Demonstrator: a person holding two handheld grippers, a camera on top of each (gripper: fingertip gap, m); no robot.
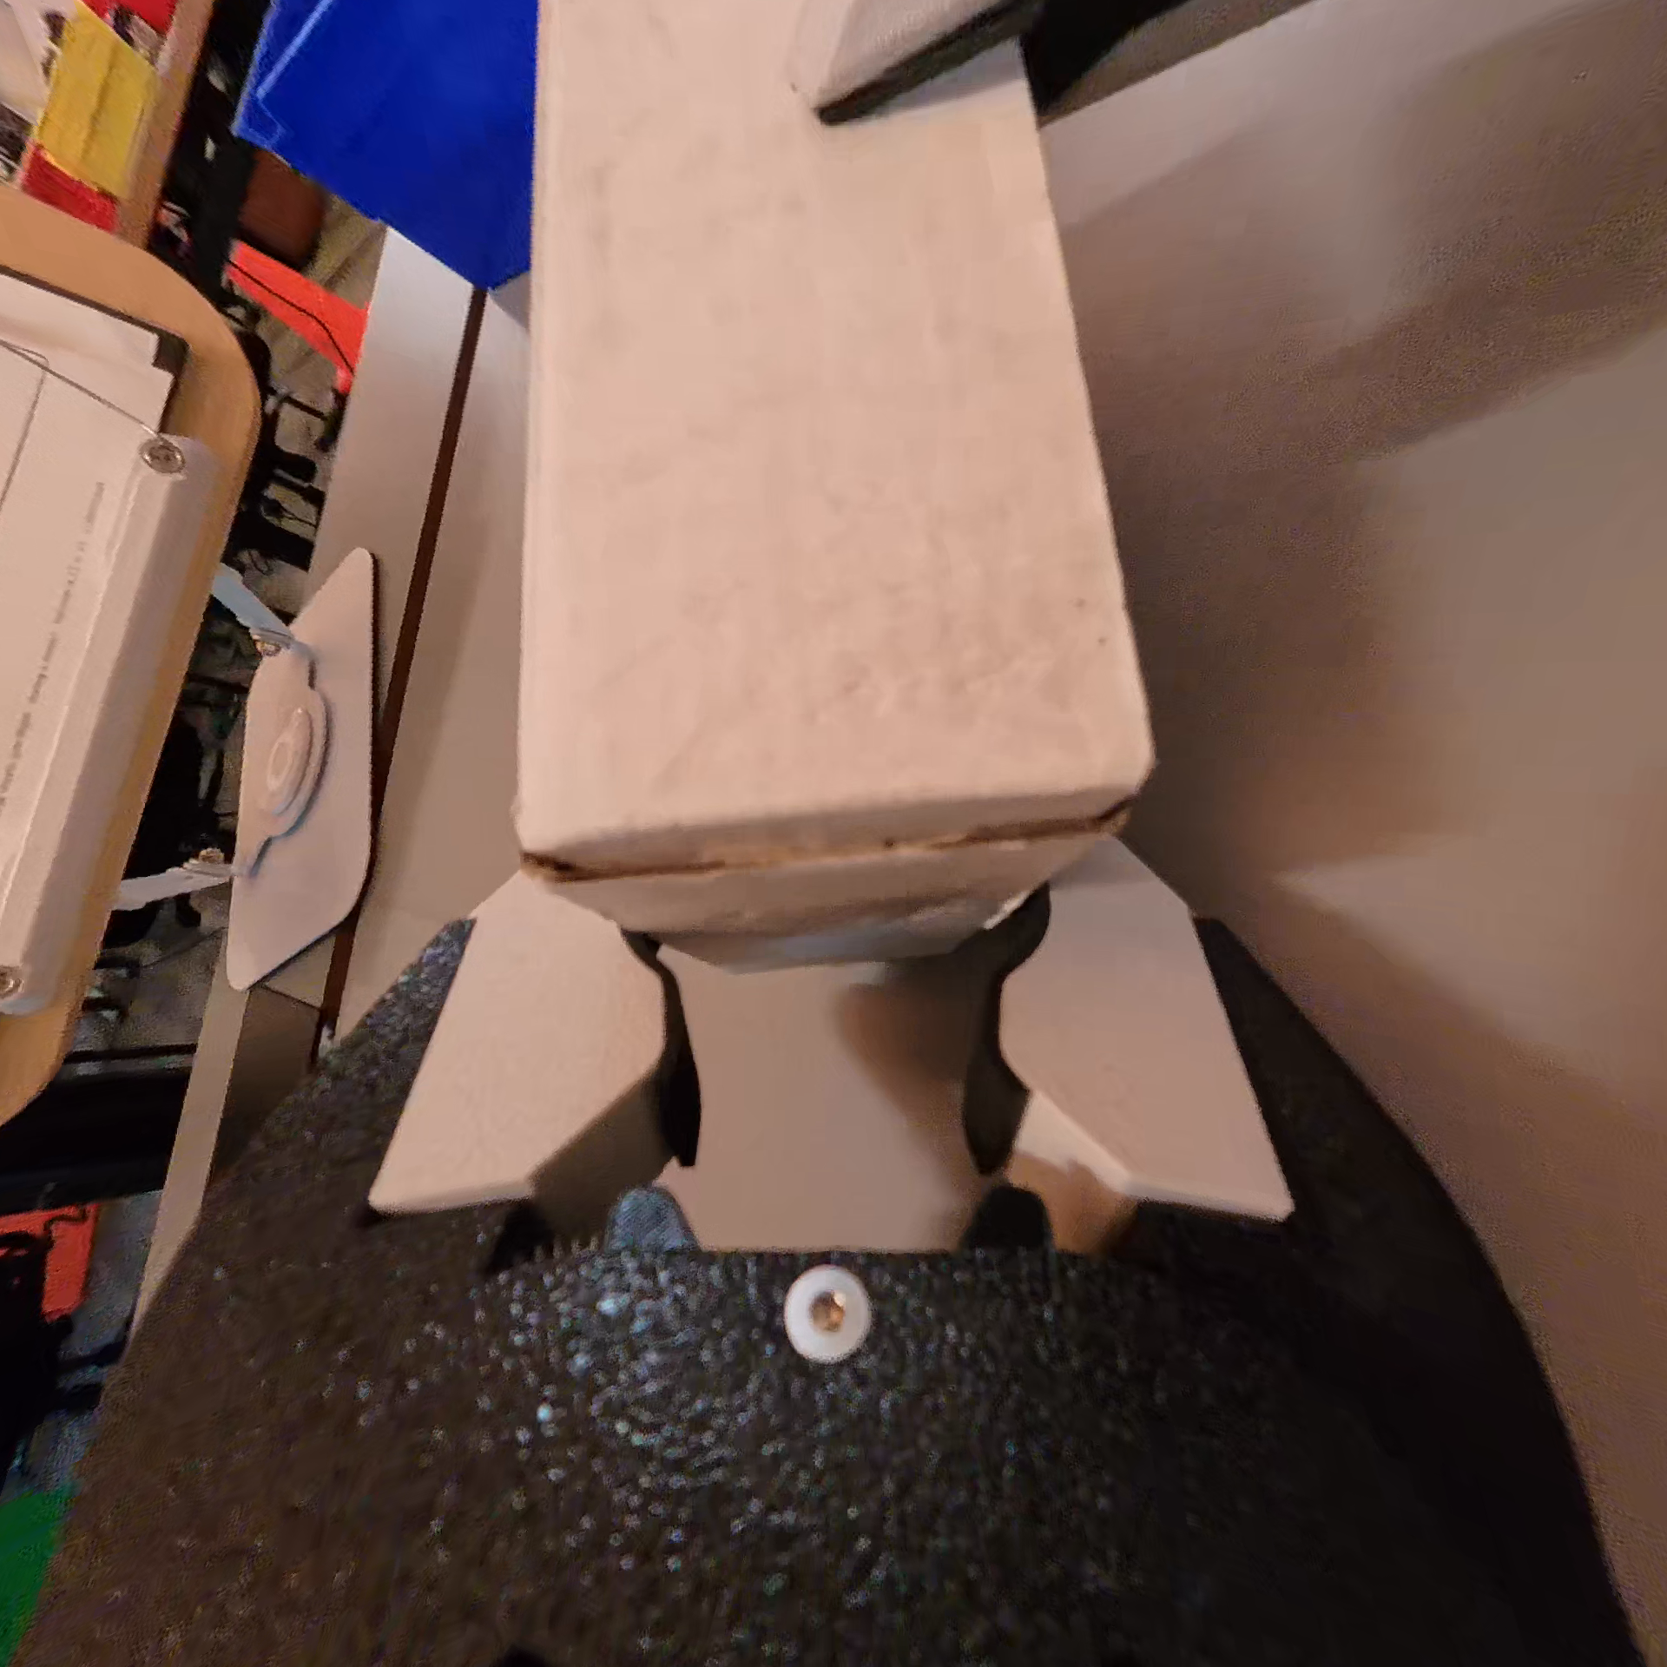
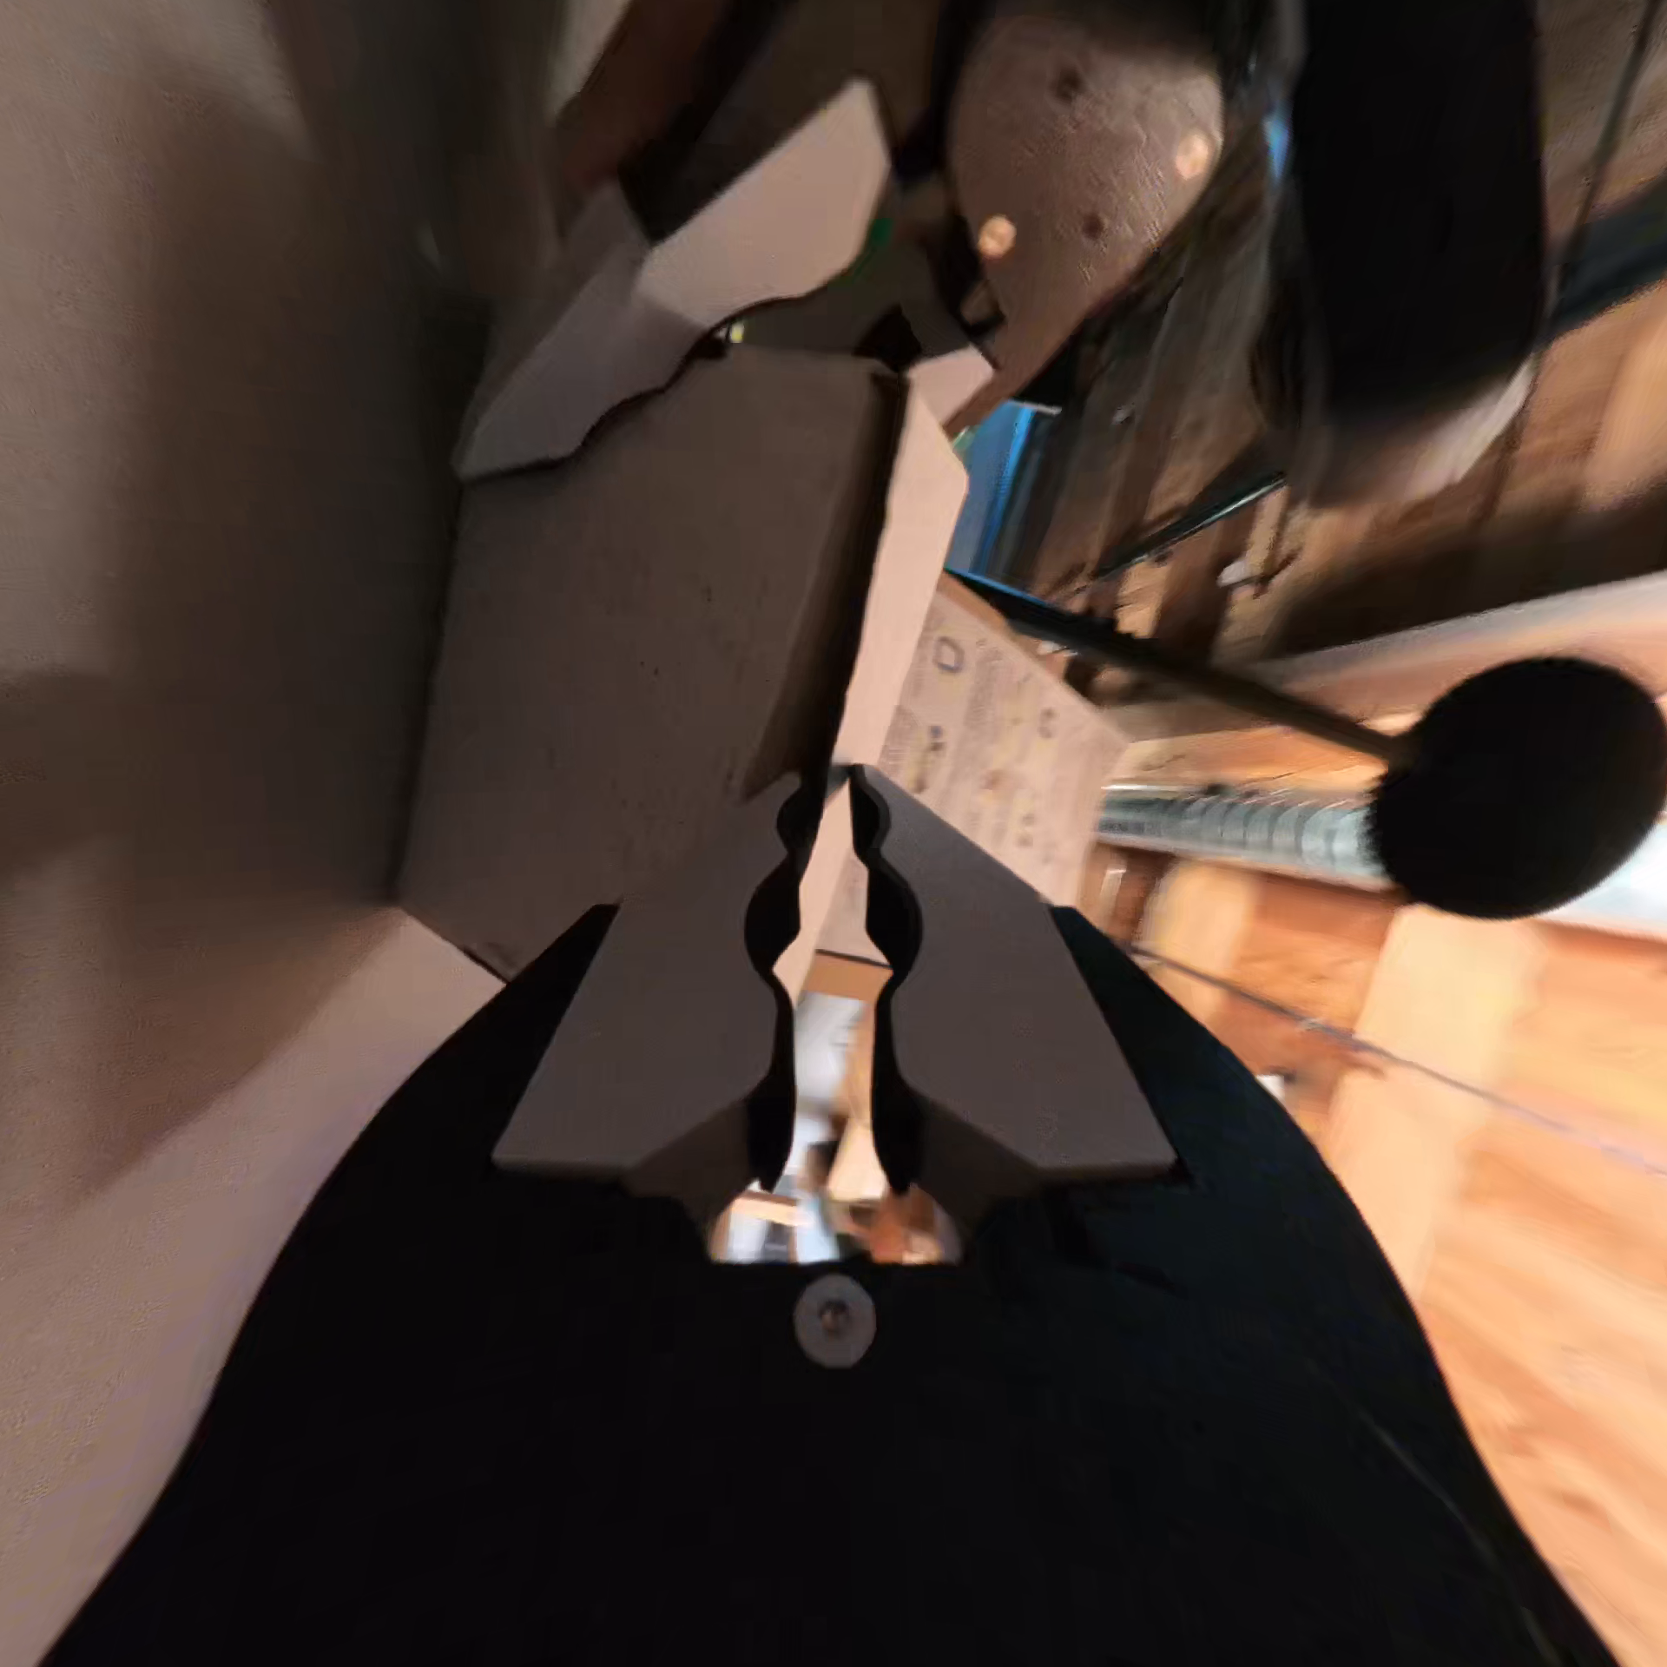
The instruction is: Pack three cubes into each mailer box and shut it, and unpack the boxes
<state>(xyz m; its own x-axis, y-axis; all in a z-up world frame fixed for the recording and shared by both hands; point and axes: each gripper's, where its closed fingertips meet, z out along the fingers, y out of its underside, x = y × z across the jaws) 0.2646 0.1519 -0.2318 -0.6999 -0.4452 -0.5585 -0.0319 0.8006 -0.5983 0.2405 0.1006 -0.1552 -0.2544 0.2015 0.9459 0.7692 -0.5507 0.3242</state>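
Left gripper is clamped on a flap of the white mailer box, which rises through the centre of the left wrist view to the top edge, its lid seam just above the black fingertips; a blue bin sits upper left, a paper-covered board at the left edge. In the blurred right wrist view, the right gripper pinches the thin edge of a white box panel at frame centre, jaws nearly closed on it. A black ball-ended rod is at right.
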